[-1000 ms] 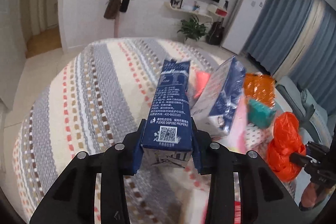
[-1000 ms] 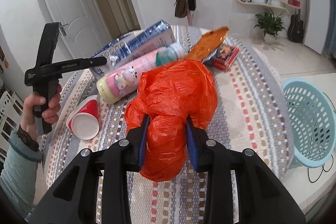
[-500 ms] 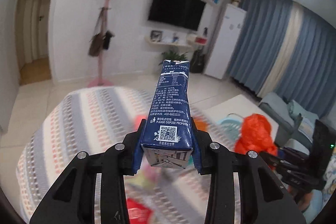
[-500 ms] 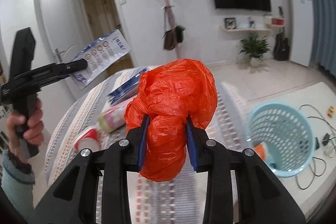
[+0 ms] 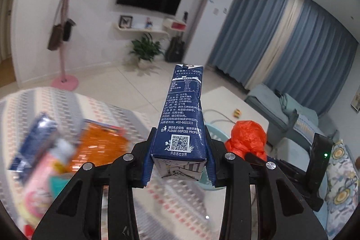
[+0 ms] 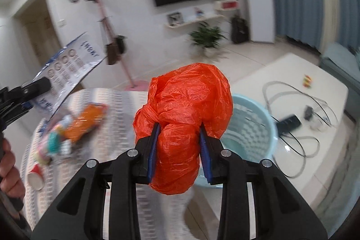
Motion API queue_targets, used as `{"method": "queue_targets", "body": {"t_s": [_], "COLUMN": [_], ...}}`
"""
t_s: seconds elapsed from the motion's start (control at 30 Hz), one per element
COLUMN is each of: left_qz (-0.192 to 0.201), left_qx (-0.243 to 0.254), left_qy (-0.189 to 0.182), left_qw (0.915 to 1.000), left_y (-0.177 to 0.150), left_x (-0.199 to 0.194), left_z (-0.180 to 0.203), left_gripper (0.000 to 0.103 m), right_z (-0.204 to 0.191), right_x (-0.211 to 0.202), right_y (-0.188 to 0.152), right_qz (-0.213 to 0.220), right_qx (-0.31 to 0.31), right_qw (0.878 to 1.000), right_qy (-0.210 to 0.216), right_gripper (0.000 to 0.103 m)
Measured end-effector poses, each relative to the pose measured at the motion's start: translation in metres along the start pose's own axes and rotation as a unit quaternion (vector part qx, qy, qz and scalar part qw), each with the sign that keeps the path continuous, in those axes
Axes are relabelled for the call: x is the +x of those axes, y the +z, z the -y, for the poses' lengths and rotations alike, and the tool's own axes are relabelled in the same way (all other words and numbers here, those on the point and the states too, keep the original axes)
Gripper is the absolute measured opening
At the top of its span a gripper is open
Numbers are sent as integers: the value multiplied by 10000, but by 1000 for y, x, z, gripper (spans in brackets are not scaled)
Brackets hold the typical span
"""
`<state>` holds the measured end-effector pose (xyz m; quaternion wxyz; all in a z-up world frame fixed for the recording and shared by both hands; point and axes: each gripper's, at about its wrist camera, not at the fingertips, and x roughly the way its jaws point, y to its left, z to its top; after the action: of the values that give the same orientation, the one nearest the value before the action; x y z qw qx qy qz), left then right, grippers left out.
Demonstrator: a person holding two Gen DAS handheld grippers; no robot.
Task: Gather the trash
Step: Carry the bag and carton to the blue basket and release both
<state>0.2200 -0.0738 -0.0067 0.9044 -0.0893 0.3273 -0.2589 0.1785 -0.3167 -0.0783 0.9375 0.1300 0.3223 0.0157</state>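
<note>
My left gripper is shut on a dark blue milk carton, held upright in the air above the table edge. My right gripper is shut on a crumpled orange plastic bag, held beside and above the light blue laundry-style basket on the floor. In the left wrist view the orange bag and a bit of the basket rim show to the right of the carton. In the right wrist view the left gripper shows at the far left with a blue-white pack beside it.
The striped round table holds an orange snack bag, a pink bottle, a blue pack and a red paper cup. Cables and a power strip lie on the white mat. A pink coat stand stands behind.
Both grippers have swung right from over the table toward the basket, keeping their loads. The basket is now just behind the orange bag.
</note>
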Motion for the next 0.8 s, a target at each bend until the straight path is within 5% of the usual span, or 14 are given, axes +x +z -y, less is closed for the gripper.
{"method": "queue_targets", "body": {"t_s": [0.23,0.5,0.57,0.63,0.8], "left_qz": [-598,-1385,-1464,-1462,-1316], "left_qx": [68,59,79,96,134], "left_qy": [-176,-323,-339,-354,-336], "left_qw": [9980,9898,9886,9886,9906], "left_y": [-13,-35,-39,-39,-37], "left_x": [75,147,153,153,140], "left_z": [27,40,43,44,41], "left_gripper": [36,37,38,52,52], "right_z": [60,86,89,89,93], "right_x": [43,79,84,86,78], "right_y": [-14,-31,-30,-29,-26], "right_qz": [-576,-998,-1035,-1028,-895], "right_qx": [597,740,739,730,753], "right_qw": [9950,9882,9879,9881,9896], "right_qy": [-563,-899,-882,-876,-839], "right_gripper": [30,32,33,41,42]}}
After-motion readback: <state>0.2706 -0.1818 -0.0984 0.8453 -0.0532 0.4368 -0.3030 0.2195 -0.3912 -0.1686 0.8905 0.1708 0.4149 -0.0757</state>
